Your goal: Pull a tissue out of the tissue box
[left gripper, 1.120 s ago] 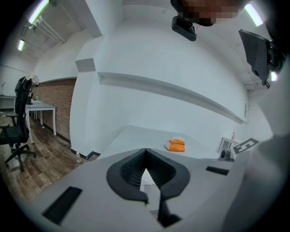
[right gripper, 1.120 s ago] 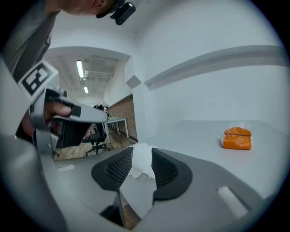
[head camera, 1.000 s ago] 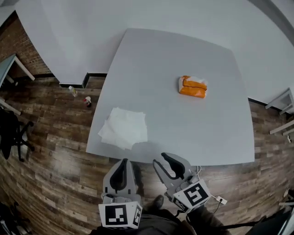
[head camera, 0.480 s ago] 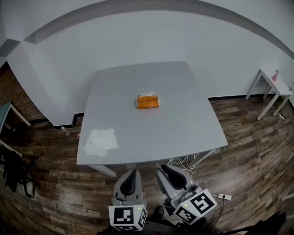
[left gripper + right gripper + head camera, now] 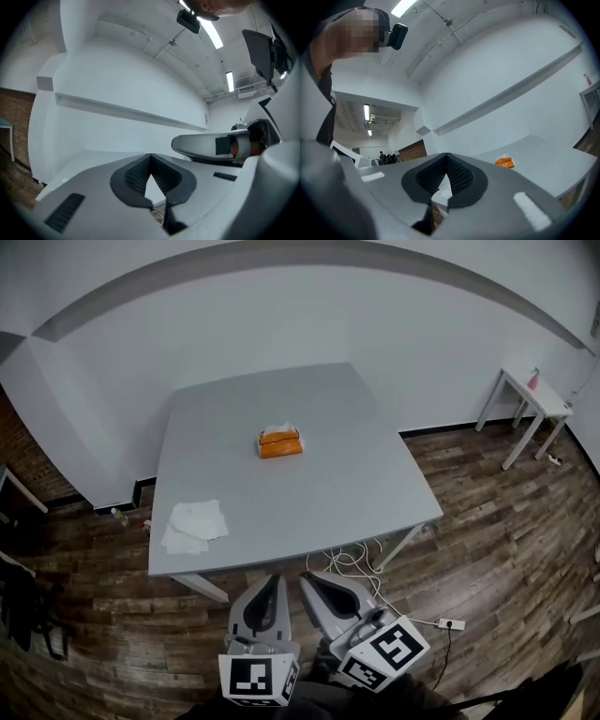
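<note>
**Desk:** Where is the tissue box?

**Operator:** I see the orange tissue box (image 5: pixel 280 444) lying on the bench (image 5: pixel 319 498), close to the bench's middle and a little toward its far side. A bit of white tissue (image 5: pixel 278 428) shows at its top. Nothing touches it.

**Desk:** And your two grippers?

**Operator:** Both are off the bench, side by side, short of its near edge and above the wooden floor (image 5: pixel 487 521). They are well apart from the box. The left gripper (image 5: pixel 277 579) has its jaws closed, the pads meeting at the tip with nothing between them. The right gripper (image 5: pixel 309 577) has just been closing its jaws. They now meet as well, and they are empty.

**Desk:** Anything else on the bench?

**Operator:** A small heap of loose tissues (image 5: pixel 194 524) lies flat at the bench's near left corner, well apart from the box. Under the bench's near right corner a white cable (image 5: pixel 349 563) curls on the floor. Beyond the bench's right side a small white table (image 5: pixel 527 395) stands by the wall.
</note>
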Action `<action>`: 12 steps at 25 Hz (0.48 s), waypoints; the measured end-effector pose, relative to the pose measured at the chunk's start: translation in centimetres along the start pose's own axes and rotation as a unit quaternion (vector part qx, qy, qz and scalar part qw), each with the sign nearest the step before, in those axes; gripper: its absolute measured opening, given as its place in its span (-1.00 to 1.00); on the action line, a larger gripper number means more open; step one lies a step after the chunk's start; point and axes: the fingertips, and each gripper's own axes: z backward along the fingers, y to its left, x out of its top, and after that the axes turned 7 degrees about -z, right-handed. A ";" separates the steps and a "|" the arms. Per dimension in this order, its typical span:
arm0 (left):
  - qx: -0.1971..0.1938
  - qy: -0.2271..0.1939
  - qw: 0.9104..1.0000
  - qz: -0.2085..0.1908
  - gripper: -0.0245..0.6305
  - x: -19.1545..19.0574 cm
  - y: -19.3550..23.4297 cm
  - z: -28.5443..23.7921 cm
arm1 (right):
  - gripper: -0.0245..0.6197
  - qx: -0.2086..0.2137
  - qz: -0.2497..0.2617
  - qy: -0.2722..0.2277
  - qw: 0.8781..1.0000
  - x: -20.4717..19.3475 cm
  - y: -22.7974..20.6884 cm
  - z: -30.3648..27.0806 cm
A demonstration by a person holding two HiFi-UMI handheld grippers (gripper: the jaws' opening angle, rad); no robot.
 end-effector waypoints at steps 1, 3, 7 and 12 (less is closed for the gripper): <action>-0.002 -0.001 1.000 0.000 -0.93 0.1 0.0 0.3 | -0.91 0.001 0.004 0.000 1.000 0.0 0.5 0.1; -0.005 -0.004 1.000 0.001 -0.93 0.3 0.1 0.6 | -0.91 0.001 0.013 -0.002 1.000 0.1 1.3 0.1; -0.014 -0.007 1.000 0.003 -0.93 0.5 -0.2 0.8 | -0.92 -0.004 0.021 -0.006 1.000 0.4 1.7 0.3; -0.022 -0.011 1.000 0.000 -0.93 0.2 0.3 0.6 | -0.91 -0.011 0.028 -0.015 0.999 0.7 1.4 -0.1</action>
